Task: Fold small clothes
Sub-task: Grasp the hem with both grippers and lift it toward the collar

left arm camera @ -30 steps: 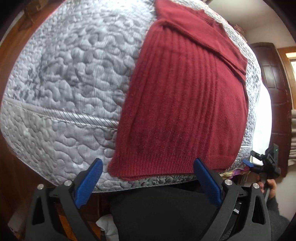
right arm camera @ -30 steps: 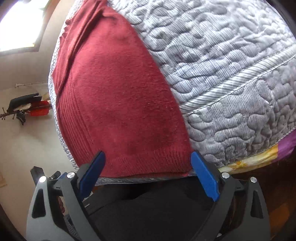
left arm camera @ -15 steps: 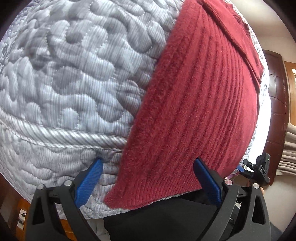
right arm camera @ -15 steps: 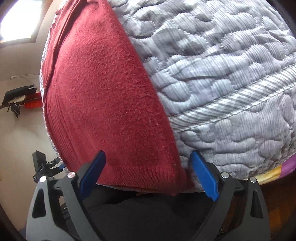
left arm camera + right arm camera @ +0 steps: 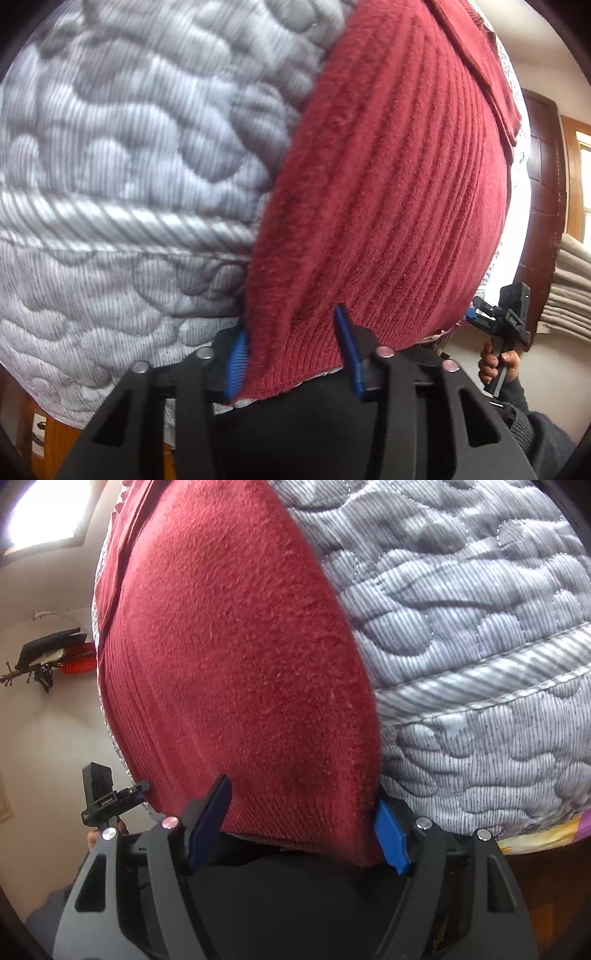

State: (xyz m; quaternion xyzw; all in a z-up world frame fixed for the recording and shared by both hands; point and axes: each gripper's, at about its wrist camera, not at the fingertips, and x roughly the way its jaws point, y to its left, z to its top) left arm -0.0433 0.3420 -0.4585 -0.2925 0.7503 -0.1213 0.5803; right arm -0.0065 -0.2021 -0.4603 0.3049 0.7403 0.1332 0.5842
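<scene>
A dark red ribbed sweater (image 5: 388, 184) lies flat on a grey quilted mattress (image 5: 129, 147), its hem at the near edge. My left gripper (image 5: 291, 354) straddles the hem's left corner, jaws half narrowed, a blue pad on each side and fabric bunching between them. In the right wrist view the same sweater (image 5: 229, 646) fills the left half. My right gripper (image 5: 303, 827) straddles the hem's right corner with its jaws still wide, one pad at the sweater's side edge. Each gripper shows small in the other's view: right (image 5: 498, 325), left (image 5: 107, 797).
The mattress (image 5: 461, 609) drops off just below the hem. A brown wooden door (image 5: 543, 184) and stacked beige fabric (image 5: 569, 288) stand to the right. A colourful sheet (image 5: 535, 834) peeks out under the mattress. Dark objects (image 5: 48, 657) hang on the pale wall.
Both grippers moved down and forward to the sweater's hem corners. The left jaws narrowed to about half their width; the right jaws narrowed slightly. Fabric now sits between both pairs of pads.
</scene>
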